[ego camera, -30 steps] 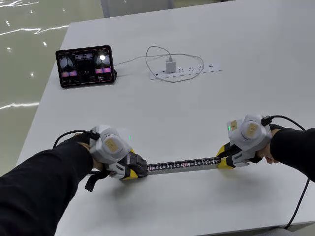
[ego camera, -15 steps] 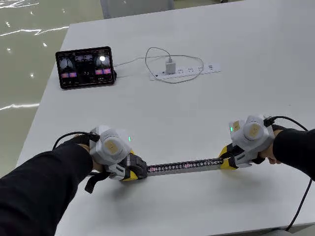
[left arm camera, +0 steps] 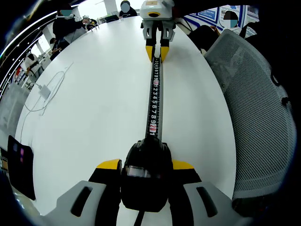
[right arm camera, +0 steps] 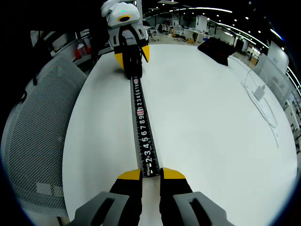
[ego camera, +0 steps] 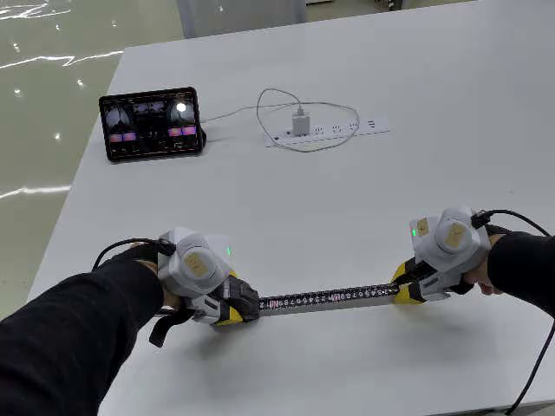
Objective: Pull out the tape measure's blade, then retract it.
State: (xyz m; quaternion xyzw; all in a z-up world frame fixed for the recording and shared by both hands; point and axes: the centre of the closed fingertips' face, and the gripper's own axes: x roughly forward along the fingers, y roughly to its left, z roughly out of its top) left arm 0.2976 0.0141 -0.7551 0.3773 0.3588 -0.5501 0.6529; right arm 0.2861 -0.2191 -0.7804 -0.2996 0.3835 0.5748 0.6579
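Note:
A black tape measure case (ego camera: 240,298) rests on the white table (ego camera: 347,199) near its front edge, and my left gripper (ego camera: 227,305) is shut on it. The dark numbered blade (ego camera: 329,297) runs flat to the right, out to my right gripper (ego camera: 402,287), which is shut on its tip. In the left gripper view the case (left arm camera: 146,176) sits between the yellow fingertips (left arm camera: 109,164) and the blade (left arm camera: 154,101) stretches away to the right gripper (left arm camera: 157,44). In the right gripper view the blade (right arm camera: 141,122) leads from my right gripper (right arm camera: 150,174) back to the left gripper (right arm camera: 128,56).
A tablet (ego camera: 152,123) with a lit screen stands at the far left of the table. A white power strip (ego camera: 328,128) with a charger and looped cable lies behind the middle. A grey mesh chair (left arm camera: 254,103) stands at the table's near edge.
My right gripper has moved a little to the right with the blade tip, so slightly more blade is out. The left gripper and case have stayed put.

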